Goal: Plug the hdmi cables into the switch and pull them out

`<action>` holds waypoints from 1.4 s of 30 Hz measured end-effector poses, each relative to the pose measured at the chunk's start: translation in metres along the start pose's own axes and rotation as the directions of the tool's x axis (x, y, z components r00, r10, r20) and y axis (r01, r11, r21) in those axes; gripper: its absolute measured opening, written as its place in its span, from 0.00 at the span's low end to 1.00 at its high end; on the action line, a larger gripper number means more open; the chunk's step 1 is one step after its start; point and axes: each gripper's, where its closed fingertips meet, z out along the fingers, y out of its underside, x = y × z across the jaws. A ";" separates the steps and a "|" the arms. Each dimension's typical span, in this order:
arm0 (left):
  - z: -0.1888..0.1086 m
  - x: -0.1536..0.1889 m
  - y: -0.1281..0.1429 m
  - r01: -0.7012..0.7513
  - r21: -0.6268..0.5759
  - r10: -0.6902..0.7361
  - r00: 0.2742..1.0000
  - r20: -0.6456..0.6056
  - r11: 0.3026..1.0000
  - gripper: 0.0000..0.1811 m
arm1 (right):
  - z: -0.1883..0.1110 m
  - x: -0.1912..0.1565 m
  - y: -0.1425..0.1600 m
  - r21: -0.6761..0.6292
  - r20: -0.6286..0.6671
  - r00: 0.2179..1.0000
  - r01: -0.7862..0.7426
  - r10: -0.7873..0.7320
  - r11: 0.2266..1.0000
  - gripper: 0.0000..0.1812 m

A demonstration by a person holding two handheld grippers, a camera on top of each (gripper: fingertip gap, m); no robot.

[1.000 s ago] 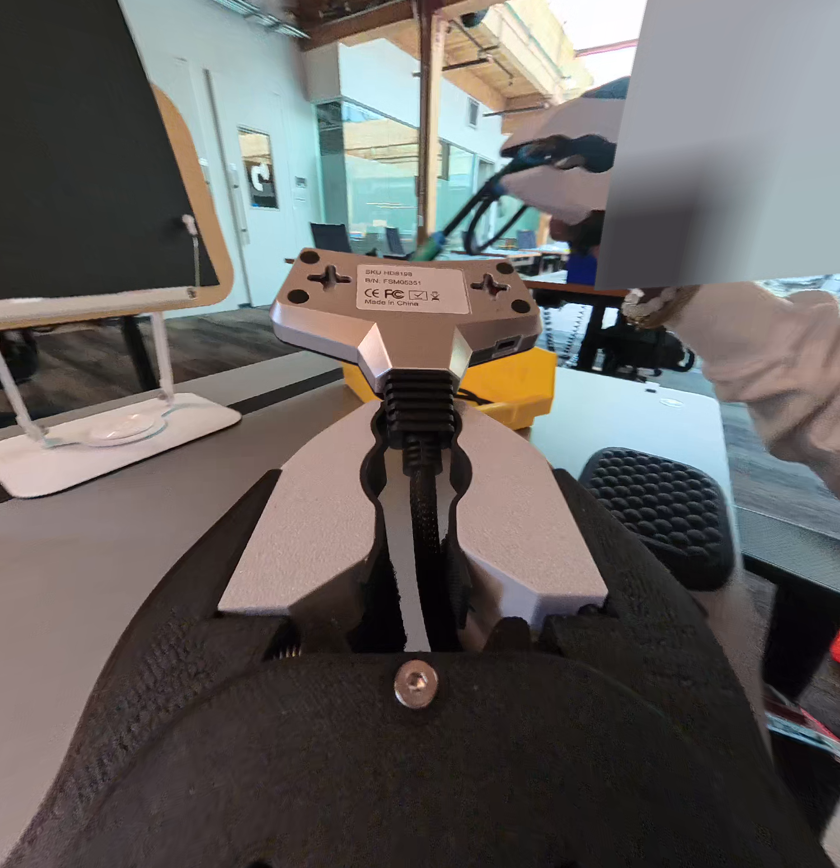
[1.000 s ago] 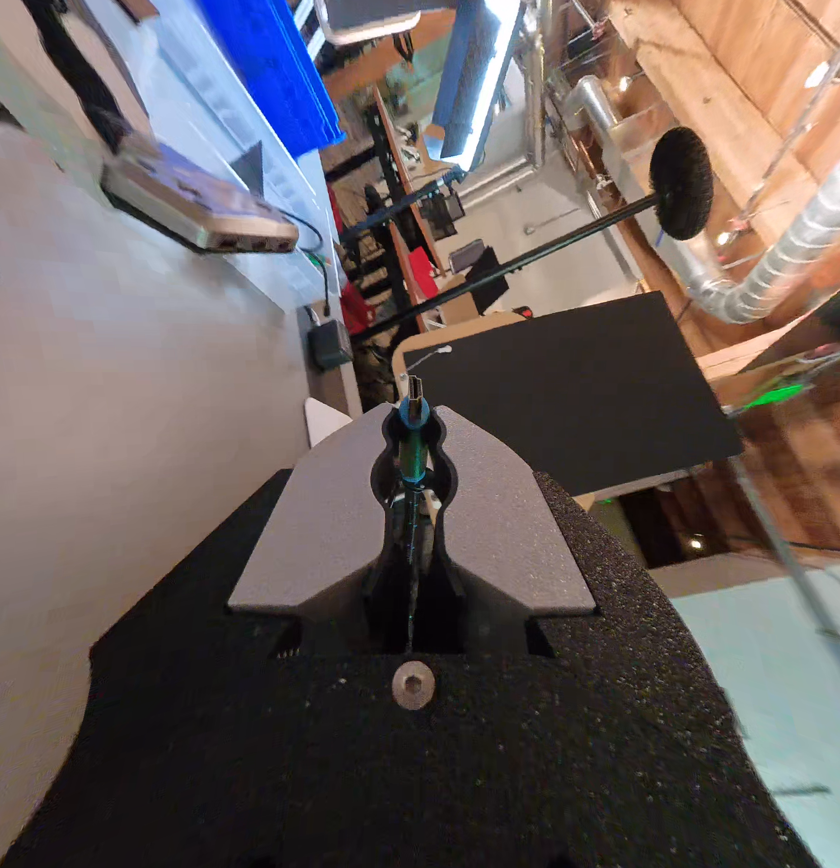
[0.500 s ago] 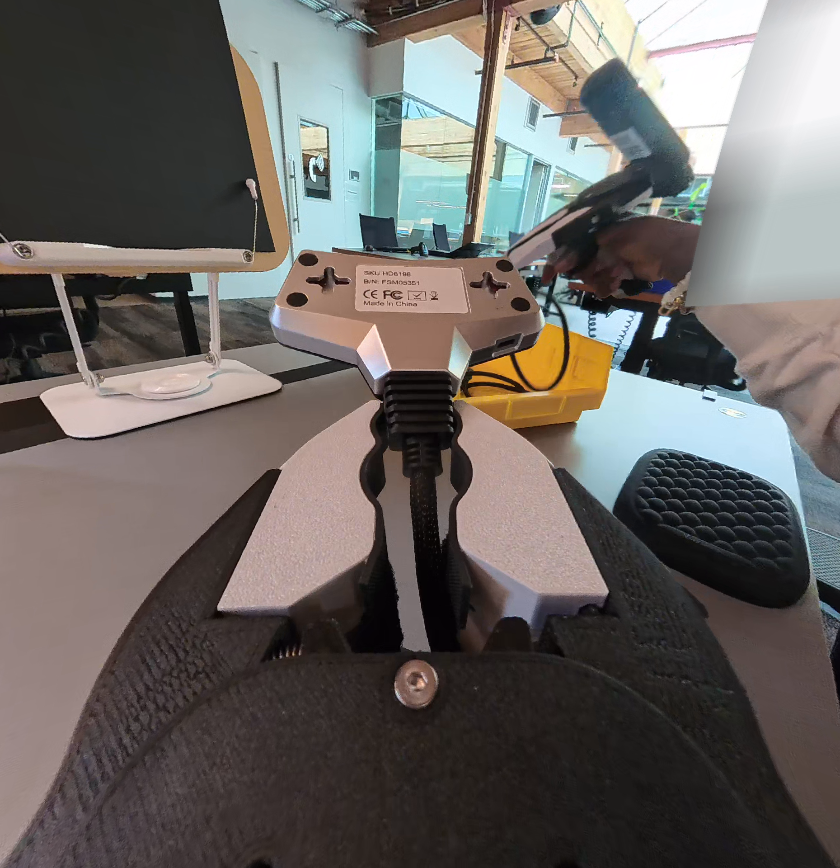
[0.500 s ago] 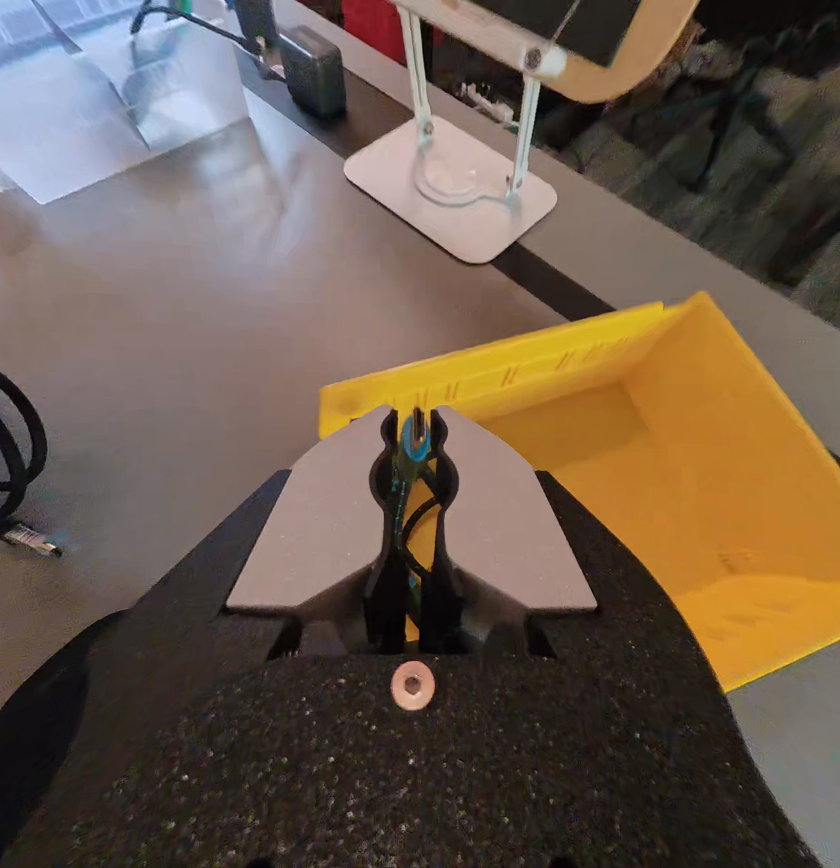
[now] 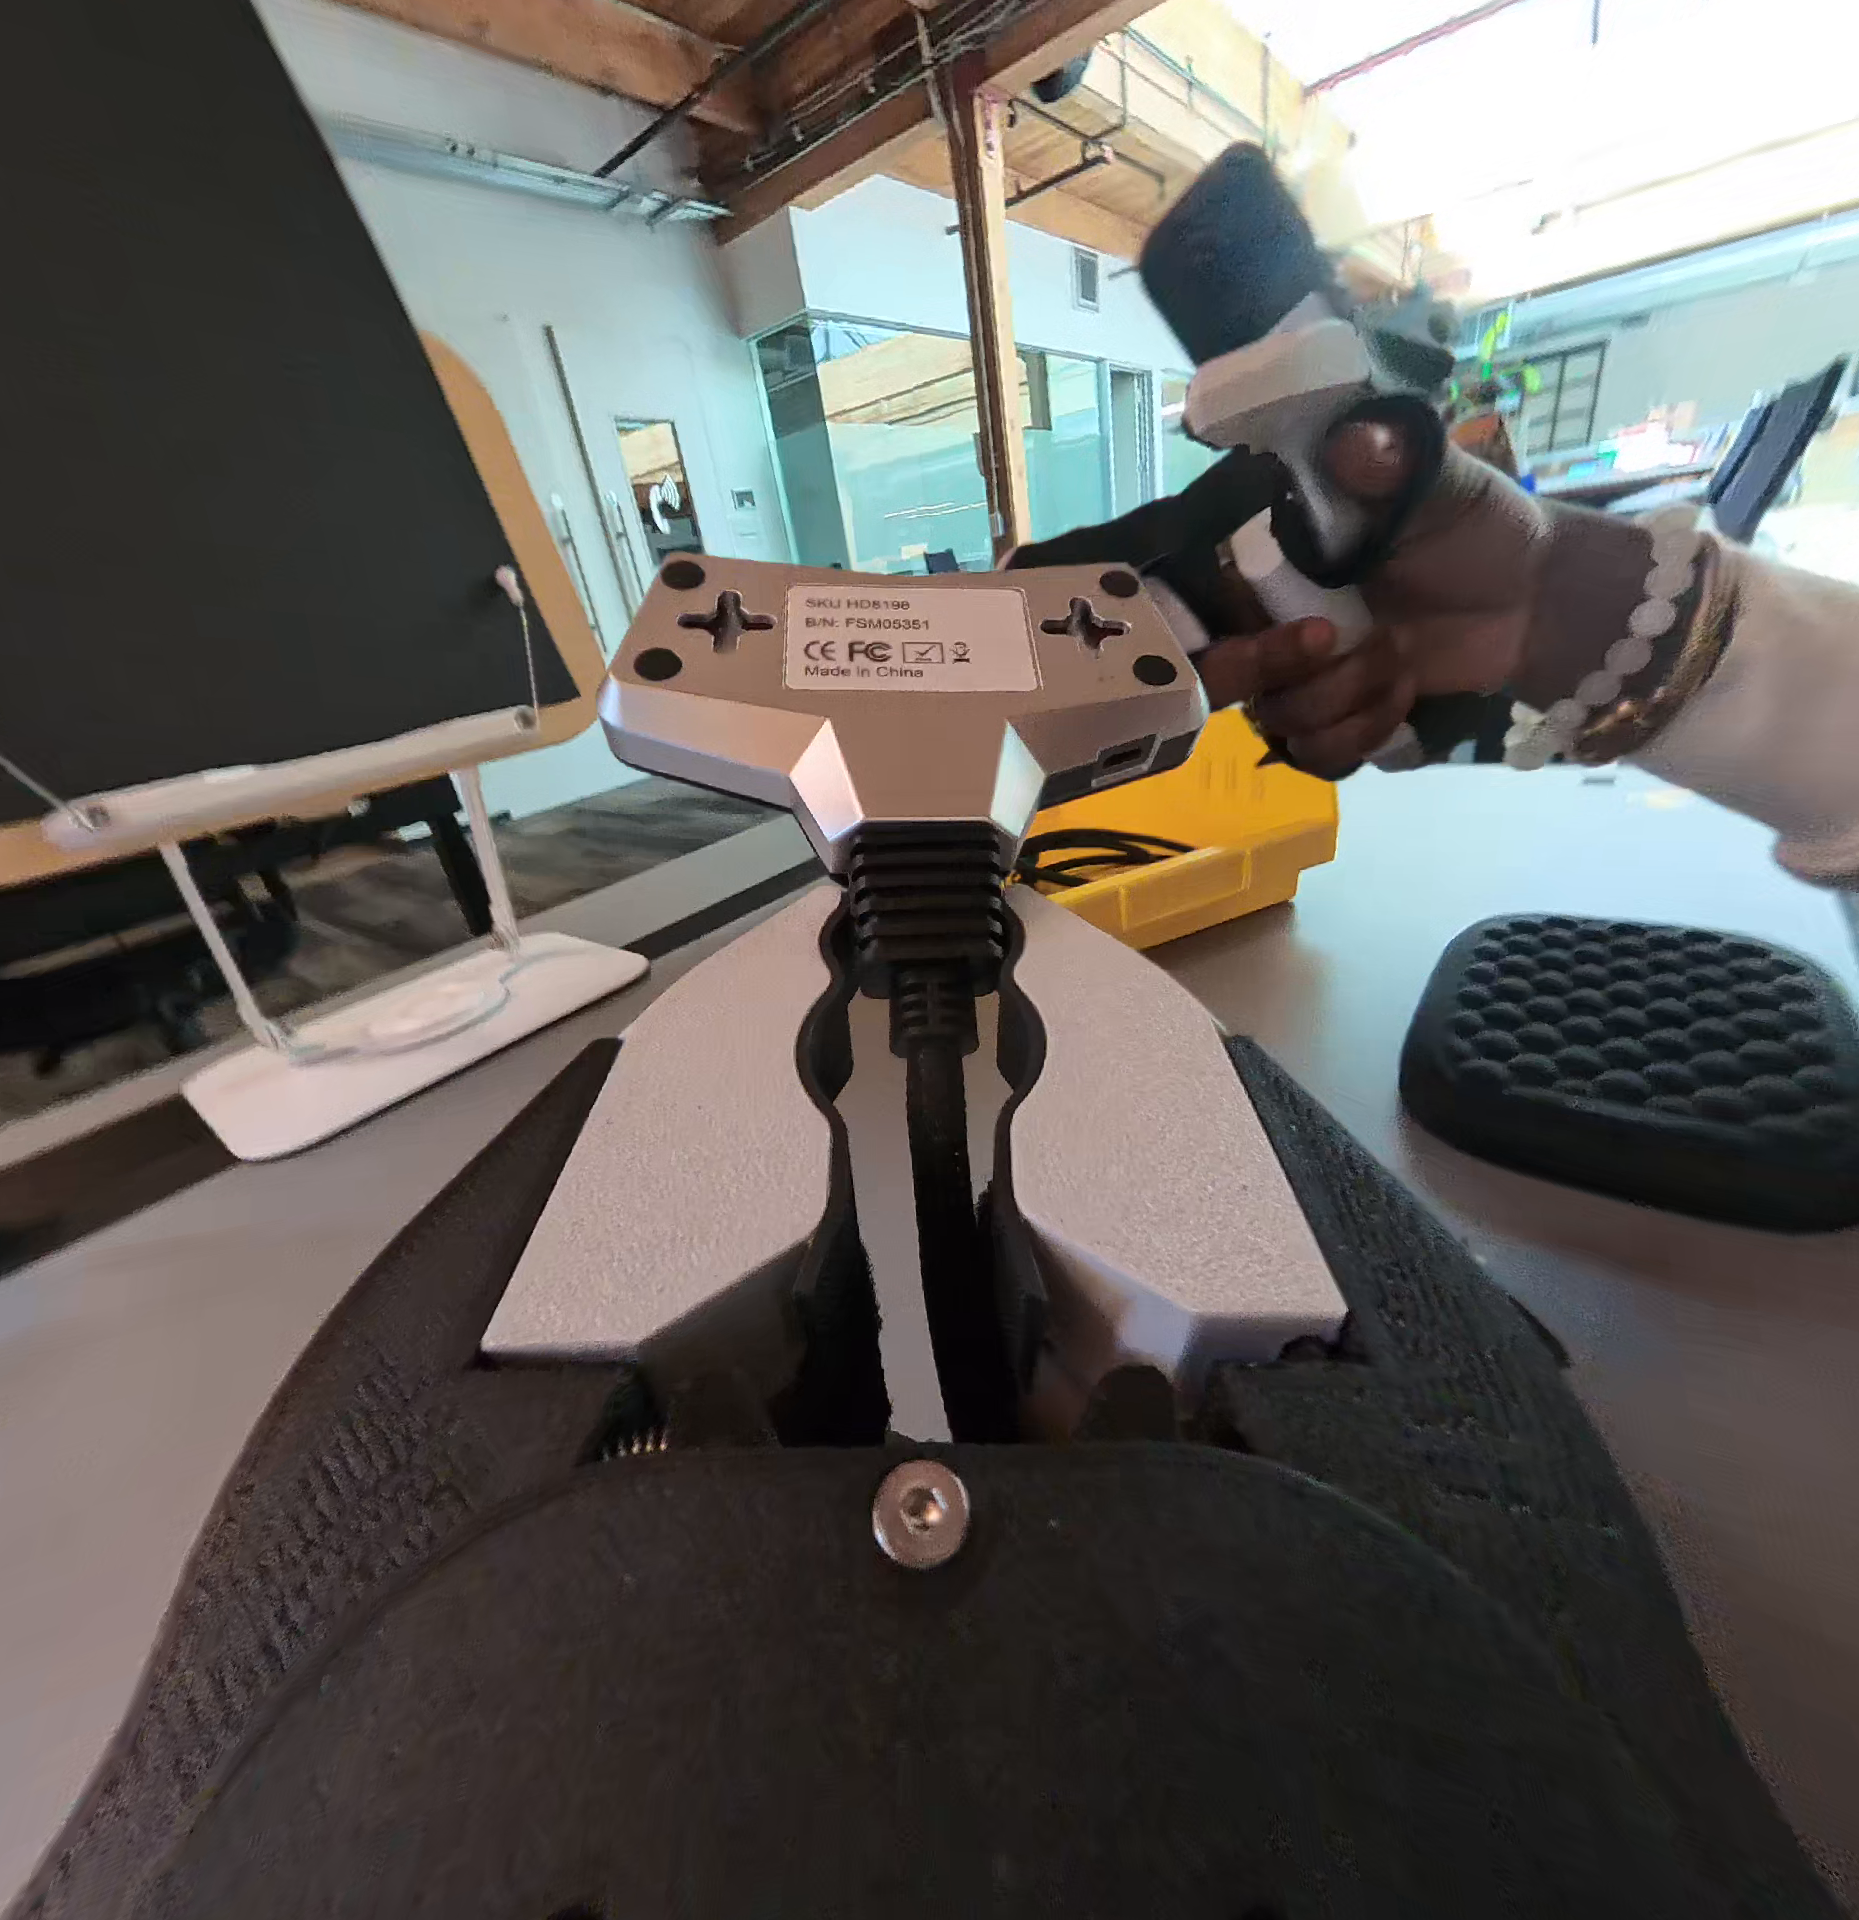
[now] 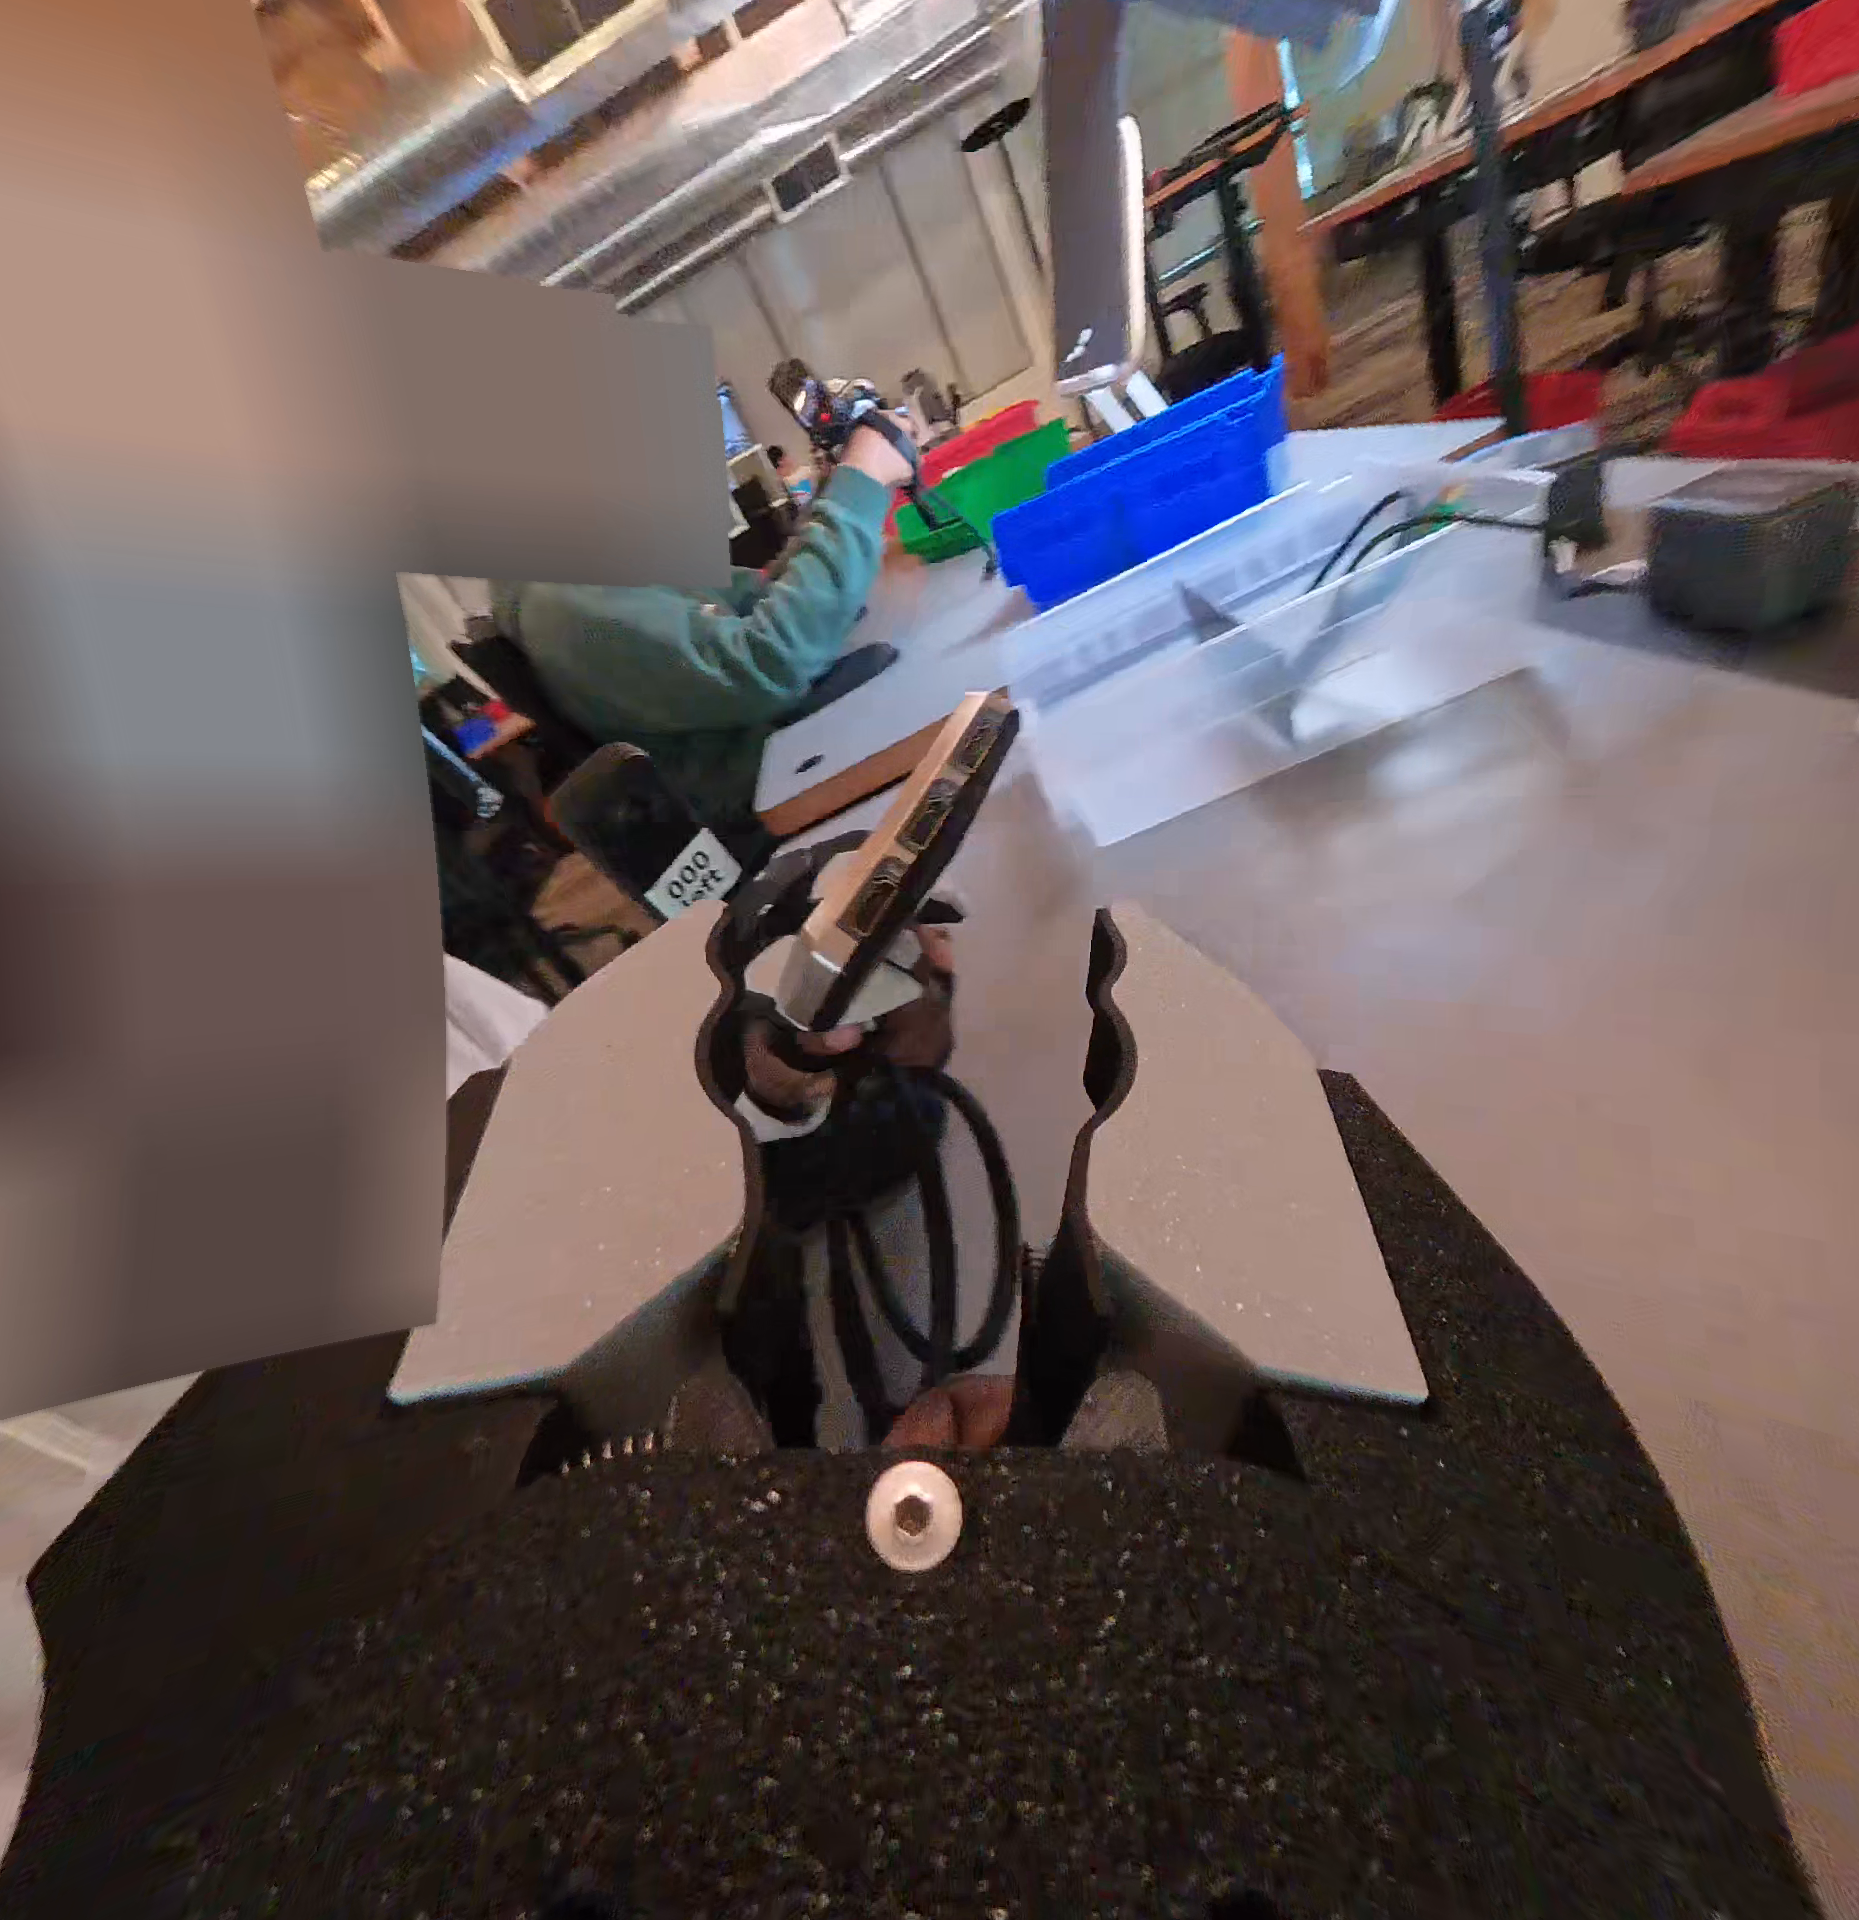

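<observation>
In the left wrist view, the left hand-held gripper (image 5: pixel 925 971) is clamped on the ribbed black strain relief (image 5: pixel 927 894) of the silver HDMI switch (image 5: pixel 904 696), whose black cable (image 5: pixel 946 1247) runs back between the two grey fingers (image 5: pixel 696 1153). The switch is held above the grey tabletop (image 5: pixel 1590 1351) with its underside and white label facing the camera. Behind it sits a yellow bin (image 5: pixel 1205 852) with dark cables inside, to the right a black honeycomb-textured pad (image 5: pixel 1642 1060), and to the left a white stand (image 5: pixel 405 1029) carrying a dark panel. The right hand-held gripper (image 5: pixel 1101 566) is near the switch's far right corner, held in a person's hand (image 5: pixel 1424 613). In the right wrist view, the right hand-held gripper (image 6: pixel 909 966) has its fingers (image 6: pixel 1205 1153) spread wide with nothing between them. Beyond the gap, the switch (image 6: pixel 909 852) appears edge-on, its row of ports facing the camera, with a looped black cable (image 6: pixel 956 1226) hanging below it. Blue bins (image 6: pixel 1143 499) stand farther back on the tabletop.
</observation>
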 end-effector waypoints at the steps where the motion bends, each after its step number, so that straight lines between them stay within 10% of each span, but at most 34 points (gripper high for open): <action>1: 0.000 0.003 0.001 -0.046 -0.007 0.046 0.999 -0.005 0.999 0.13 | 0.011 -0.008 0.008 -0.005 0.046 0.998 -0.039 0.039 0.999 0.36; 11: 0.003 0.033 -0.005 -0.208 0.046 0.212 0.970 -0.121 0.977 0.15 | 0.045 -0.028 0.051 -0.152 0.106 0.992 -0.057 0.074 0.987 0.13; 20: -0.039 -0.045 -0.052 0.113 0.408 -0.184 0.973 0.138 0.906 0.30 | -0.033 -0.060 -0.058 0.185 -0.136 0.959 0.272 -0.250 0.944 0.12; 27: -0.027 -0.042 -0.032 0.123 0.283 -0.169 0.975 0.145 0.951 0.25 | -0.116 -0.072 -0.152 0.175 -0.599 0.629 0.707 -0.496 0.685 0.12; 32: -0.022 -0.034 -0.028 0.042 0.230 -0.077 0.986 0.147 0.972 0.23 | -0.148 -0.048 -0.176 -0.080 -0.793 0.282 0.831 -0.540 0.551 0.12; 37: -0.021 -0.028 -0.026 0.049 0.222 -0.075 0.991 0.115 0.974 0.20 | -0.170 0.034 -0.149 -0.281 -0.826 0.159 0.715 -0.541 0.640 0.12; 42: -0.021 -0.027 -0.024 0.045 0.210 -0.070 0.991 0.111 0.977 0.20 | -0.198 0.123 -0.088 -0.229 -0.885 0.282 0.426 -0.370 0.875 0.13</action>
